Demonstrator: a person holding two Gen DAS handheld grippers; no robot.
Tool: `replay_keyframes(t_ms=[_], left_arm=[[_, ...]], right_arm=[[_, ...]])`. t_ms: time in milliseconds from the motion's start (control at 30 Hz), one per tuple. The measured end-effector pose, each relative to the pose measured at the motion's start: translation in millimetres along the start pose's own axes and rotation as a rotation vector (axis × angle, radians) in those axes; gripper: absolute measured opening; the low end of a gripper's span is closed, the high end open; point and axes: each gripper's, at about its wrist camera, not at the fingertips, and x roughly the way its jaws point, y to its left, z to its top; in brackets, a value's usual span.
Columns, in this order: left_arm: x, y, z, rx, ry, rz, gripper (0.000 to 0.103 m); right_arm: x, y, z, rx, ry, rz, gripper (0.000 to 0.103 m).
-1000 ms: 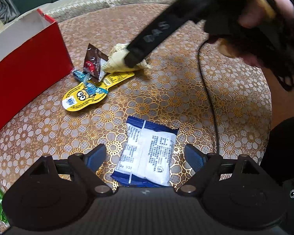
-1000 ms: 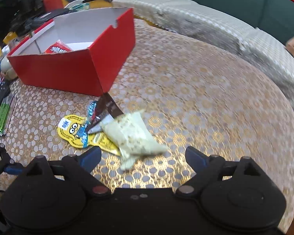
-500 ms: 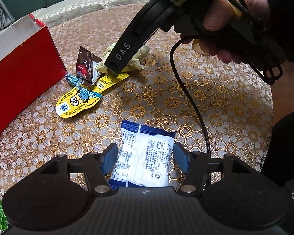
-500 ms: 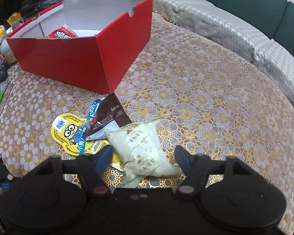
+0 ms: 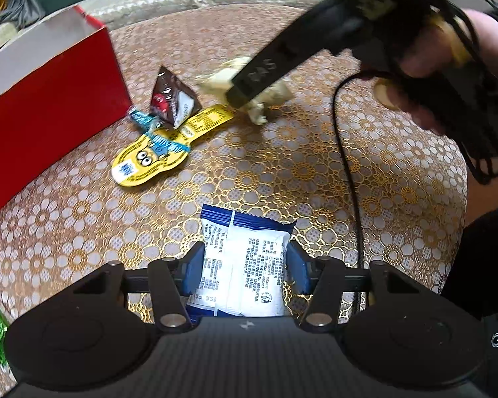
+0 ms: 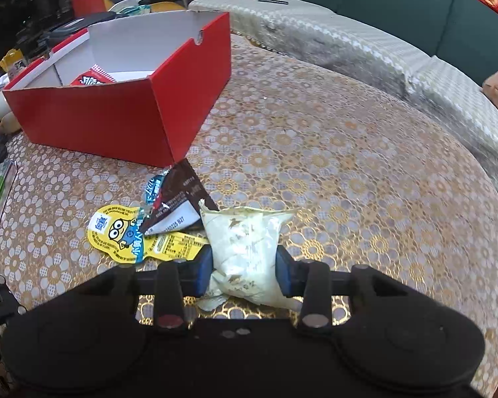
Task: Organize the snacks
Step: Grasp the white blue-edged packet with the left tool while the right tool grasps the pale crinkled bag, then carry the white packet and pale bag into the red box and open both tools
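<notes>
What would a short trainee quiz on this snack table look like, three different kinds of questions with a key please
1. True or false: the left gripper has closed its jaws onto the blue and white packet.
2. What sits between the right gripper's pads? A) the yellow cartoon packet B) the pale green packet C) the brown packet
3. Fill in: one red and white packet already lies inside the ___ box.

Key: 1 true. 2 B, the pale green packet; the yellow cartoon packet and brown packet lie on the table. 3 red.
</notes>
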Motion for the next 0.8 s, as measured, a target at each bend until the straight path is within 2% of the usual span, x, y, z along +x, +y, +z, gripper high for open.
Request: replay_keyframes(t_ms=[400, 800], left_arm=[[-22.9, 27.9, -2.9, -0.117, -0.037, 0.042, 0.051], [-60.3, 43.6, 6.9, -0.211, -0.14, 0.098, 0.051]], right_arm=[[-43.2, 4.3, -15.6, 0.075, -0.051, 0.007, 0.038], [-86.8, 22.0, -18.8, 0.093, -0.098, 0.032, 0.038]])
